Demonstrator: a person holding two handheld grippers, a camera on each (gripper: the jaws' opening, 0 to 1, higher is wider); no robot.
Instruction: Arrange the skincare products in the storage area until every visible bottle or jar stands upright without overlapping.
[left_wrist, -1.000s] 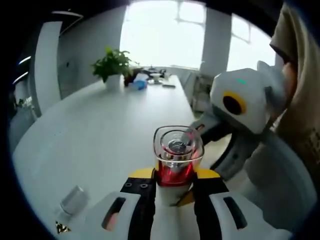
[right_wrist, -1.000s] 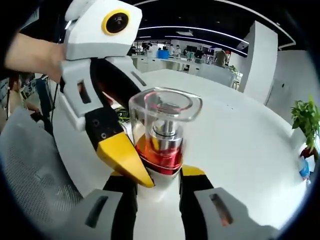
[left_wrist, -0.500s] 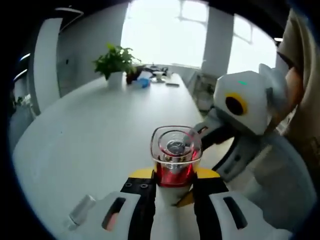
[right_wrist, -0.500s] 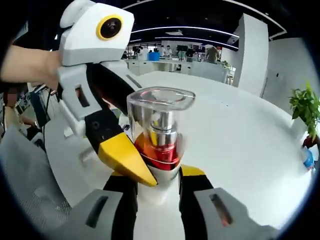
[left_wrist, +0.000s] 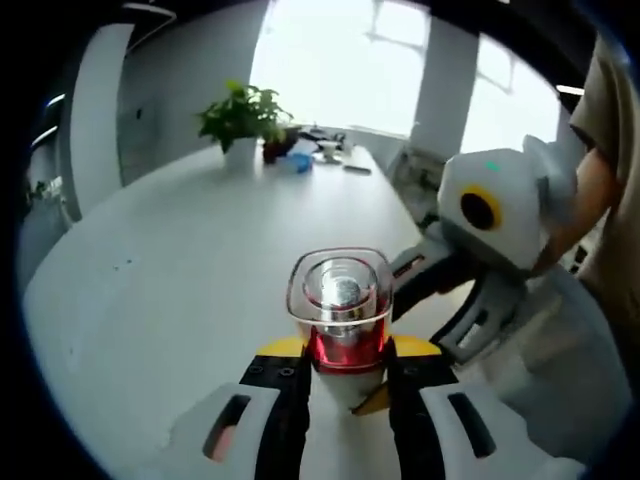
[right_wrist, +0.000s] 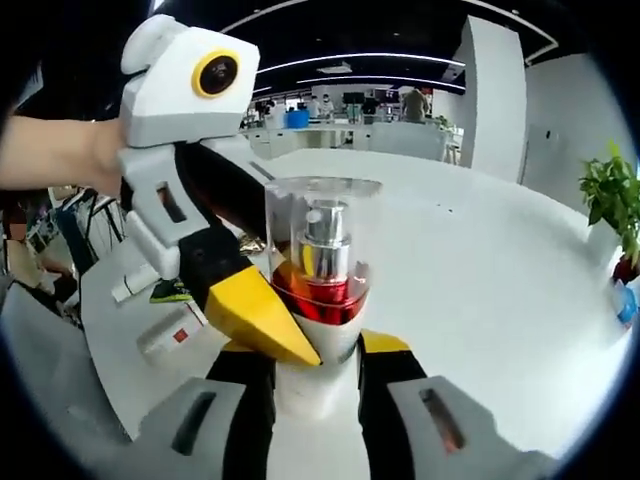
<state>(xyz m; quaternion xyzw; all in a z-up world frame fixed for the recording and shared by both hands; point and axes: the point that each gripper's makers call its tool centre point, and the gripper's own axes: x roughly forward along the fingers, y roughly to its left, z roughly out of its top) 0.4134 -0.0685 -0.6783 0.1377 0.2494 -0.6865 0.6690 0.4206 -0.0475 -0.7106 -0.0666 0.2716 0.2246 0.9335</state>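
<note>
The white table (left_wrist: 180, 260) spreads across the left and centre of the left gripper view and runs to the upper right in the right gripper view, with a potted plant (left_wrist: 243, 115) standing at its far end, upper left of centre.

The left gripper (left_wrist: 347, 385) rises from the bottom centre of its view, its jaws clenched on the pale base of a pump bottle (left_wrist: 342, 315): a red body under a clear square cap with a silver pump inside. The right gripper (right_wrist: 314, 385) clasps the same bottle (right_wrist: 322, 270) from the other side, and in its view the left gripper's yellow-tipped jaw comes down from the upper left to touch the bottle's lower left.

The relation that matters: the bottle's long axis runs straight forward along both pairs of jaws, cap away from each camera, so both grippers are equally near it. In my judgement, setting it upright calls for lowering its base onto the table while one gripper lets go. Whether the base touches the table now cannot be told.

A small white box (right_wrist: 172, 335) lies on the table at the lower left of the right gripper view.
</note>
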